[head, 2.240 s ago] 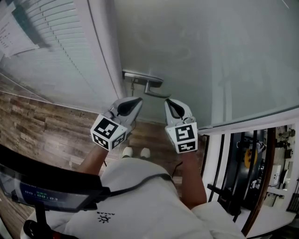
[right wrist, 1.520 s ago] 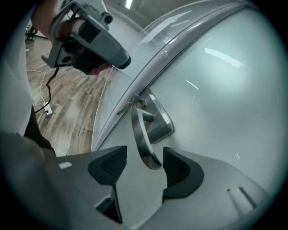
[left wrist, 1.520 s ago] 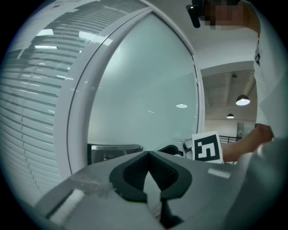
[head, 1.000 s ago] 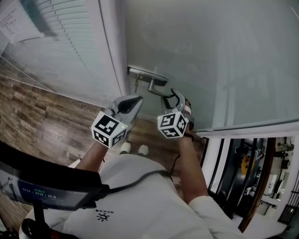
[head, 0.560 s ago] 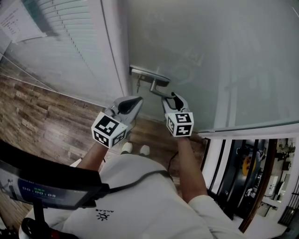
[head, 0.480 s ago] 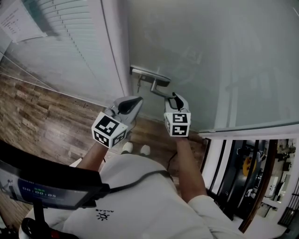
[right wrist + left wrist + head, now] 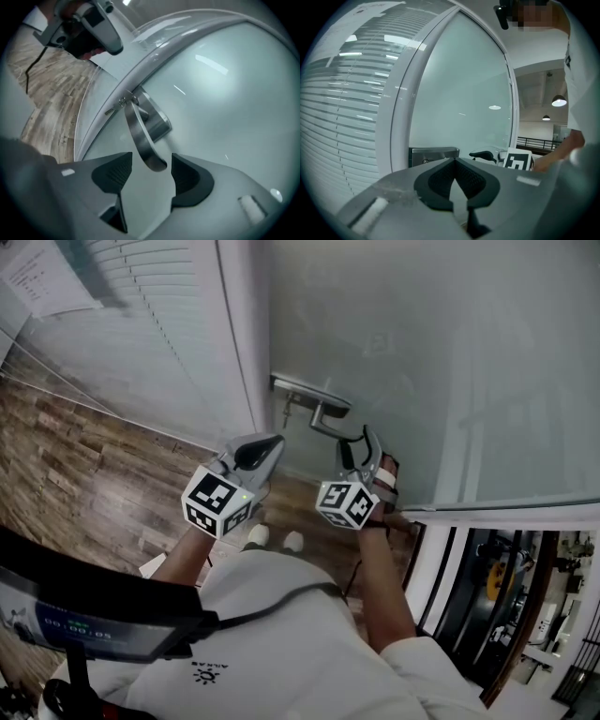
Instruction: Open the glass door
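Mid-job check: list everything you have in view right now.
glass door: one, frosted pale grey-green, ahead, upper right
lever handle: one, silver, at the door's left edge
blinds: one set, white, left of the door frame
paper sheet: one, white, top left, on the blinds
floor: brown wood planks, lower left
shoes: two, white, below the grippers
left gripper: one, grey, jaws together, empty, short of the door
right gripper: one, grey, jaws have just been opening, handle tip between them, pads not pressing
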The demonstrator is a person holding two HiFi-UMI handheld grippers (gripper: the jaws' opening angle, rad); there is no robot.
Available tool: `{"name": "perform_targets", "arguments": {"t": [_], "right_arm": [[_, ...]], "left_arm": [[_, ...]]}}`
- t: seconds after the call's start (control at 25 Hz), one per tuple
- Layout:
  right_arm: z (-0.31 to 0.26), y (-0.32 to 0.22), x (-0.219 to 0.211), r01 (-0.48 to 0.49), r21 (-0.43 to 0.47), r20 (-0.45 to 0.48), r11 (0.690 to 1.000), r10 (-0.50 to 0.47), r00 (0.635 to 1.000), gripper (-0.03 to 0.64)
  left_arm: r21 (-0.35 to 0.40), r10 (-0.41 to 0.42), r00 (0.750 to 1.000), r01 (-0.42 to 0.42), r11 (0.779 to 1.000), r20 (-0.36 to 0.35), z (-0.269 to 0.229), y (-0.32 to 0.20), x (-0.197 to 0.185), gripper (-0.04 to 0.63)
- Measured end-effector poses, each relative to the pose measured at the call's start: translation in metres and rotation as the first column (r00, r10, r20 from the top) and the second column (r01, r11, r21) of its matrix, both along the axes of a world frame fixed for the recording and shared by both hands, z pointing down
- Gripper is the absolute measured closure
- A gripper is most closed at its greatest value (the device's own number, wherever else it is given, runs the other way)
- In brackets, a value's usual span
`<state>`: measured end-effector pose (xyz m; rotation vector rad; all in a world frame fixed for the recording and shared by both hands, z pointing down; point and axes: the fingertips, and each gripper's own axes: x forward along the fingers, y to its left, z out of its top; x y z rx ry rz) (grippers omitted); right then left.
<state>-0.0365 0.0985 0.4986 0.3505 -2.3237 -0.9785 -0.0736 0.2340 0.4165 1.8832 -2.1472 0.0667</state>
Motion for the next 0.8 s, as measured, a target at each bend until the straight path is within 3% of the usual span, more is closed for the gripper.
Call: {"name": "perform_targets", "arguments": {"t": [0.08, 0.16, 0.6, 0.8], "right_arm": [[-0.003, 0.006, -0.005, 0.034, 0.040, -0.011, 0.999, -0.034, 0.999, 0.371], [-0.003, 0.003, -0.005, 0.029, 0.035, -0.014, 0.999, -0.029, 0.999, 0.449], [0.018, 0.007, -0.013, -0.030, -0.212, 0.002, 0.977, 0.031, 1.000, 0.462], [0.023, 0.007, -0.021, -0.009, -0.218, -0.008, 0.976, 0.008, 1.000, 0.468]], "left_arm": [[-0.002, -0.003, 1.000, 0.003, 1.000, -0.001, 0.001, 0.001, 0.000, 0.589], [0.002, 0.001, 1.000, -0.001, 1.000, -0.002, 0.001, -0.002, 0.001, 0.589], [-0.004, 0.017, 1.000, -0.017, 1.000, -0.007, 0.002, -0.005, 0.005, 0.589], [-0.001, 0.022, 1.000, -0.022, 1.000, 0.000, -0.002, -0.011, 0.005, 0.589]]}}
